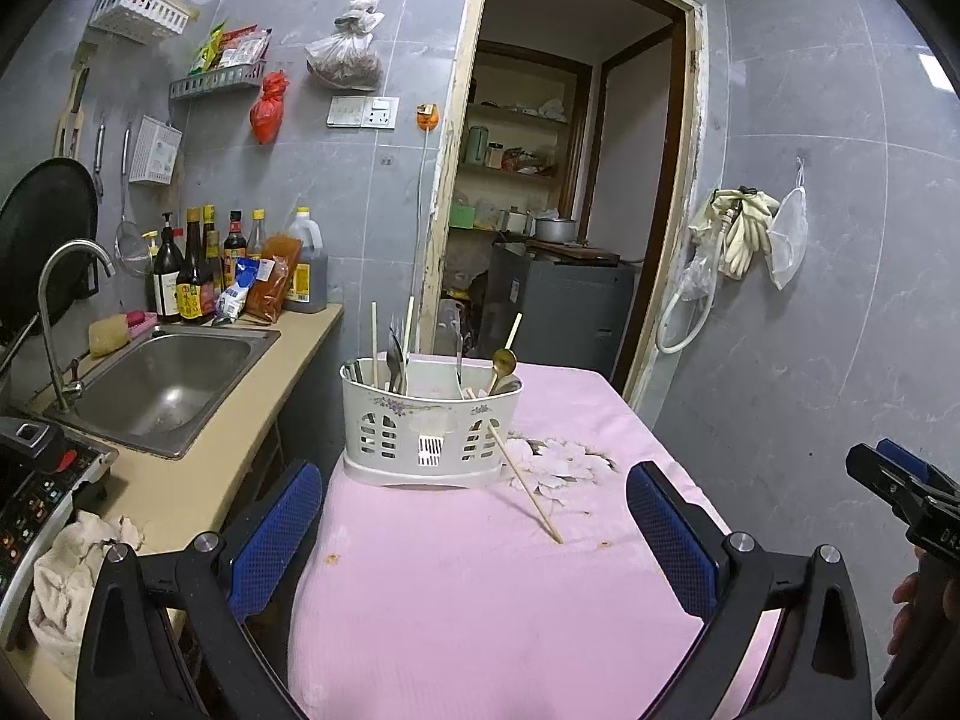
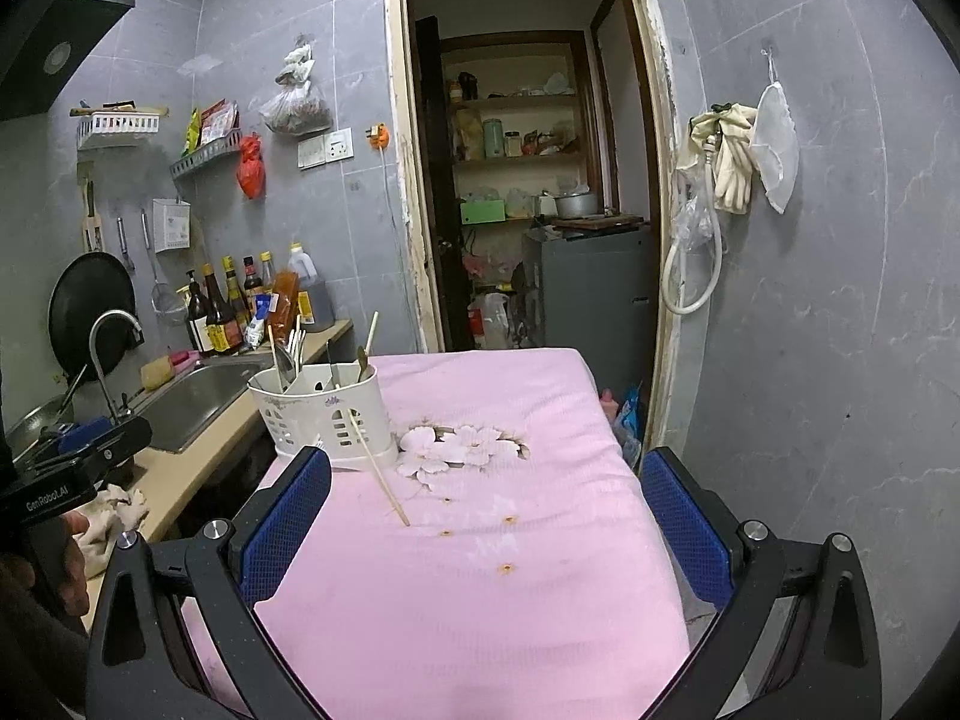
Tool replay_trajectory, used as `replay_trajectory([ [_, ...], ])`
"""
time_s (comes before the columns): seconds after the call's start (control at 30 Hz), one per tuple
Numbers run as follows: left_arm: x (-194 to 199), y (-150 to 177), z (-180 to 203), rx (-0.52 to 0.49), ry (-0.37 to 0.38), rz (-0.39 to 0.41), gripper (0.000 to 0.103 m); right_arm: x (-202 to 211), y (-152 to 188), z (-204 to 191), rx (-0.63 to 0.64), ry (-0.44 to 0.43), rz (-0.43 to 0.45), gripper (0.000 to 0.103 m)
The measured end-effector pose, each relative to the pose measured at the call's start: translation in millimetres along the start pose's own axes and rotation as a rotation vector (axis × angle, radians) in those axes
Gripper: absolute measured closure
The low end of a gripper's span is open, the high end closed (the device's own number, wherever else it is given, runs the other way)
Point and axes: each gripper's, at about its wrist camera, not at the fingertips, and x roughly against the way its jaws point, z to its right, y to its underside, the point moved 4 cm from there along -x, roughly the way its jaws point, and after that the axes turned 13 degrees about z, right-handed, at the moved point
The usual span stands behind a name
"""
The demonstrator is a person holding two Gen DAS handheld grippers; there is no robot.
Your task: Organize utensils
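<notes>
While both claws gape, chopstick (image 1: 525,483) leans on caddy (image 1: 429,432).

My left gripper (image 1: 474,531) and right gripper (image 2: 486,516) had black angular frames, silver screws and blue mesh-textured pads (image 1: 276,531). White "GenRobot.AI" lettering marked one body.

Both wrist views face the doorway (image 1: 570,180), sharing the pink table (image 2: 510,600) close below.
</notes>
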Motion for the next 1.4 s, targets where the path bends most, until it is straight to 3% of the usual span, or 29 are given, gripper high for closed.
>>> replay_trajectory([
  [1.4, -2, -6, 1, -0.030, -0.003, 0.006, 0.001, -12, 3, -2, -0.001, -0.012, -0.008, 0.002],
])
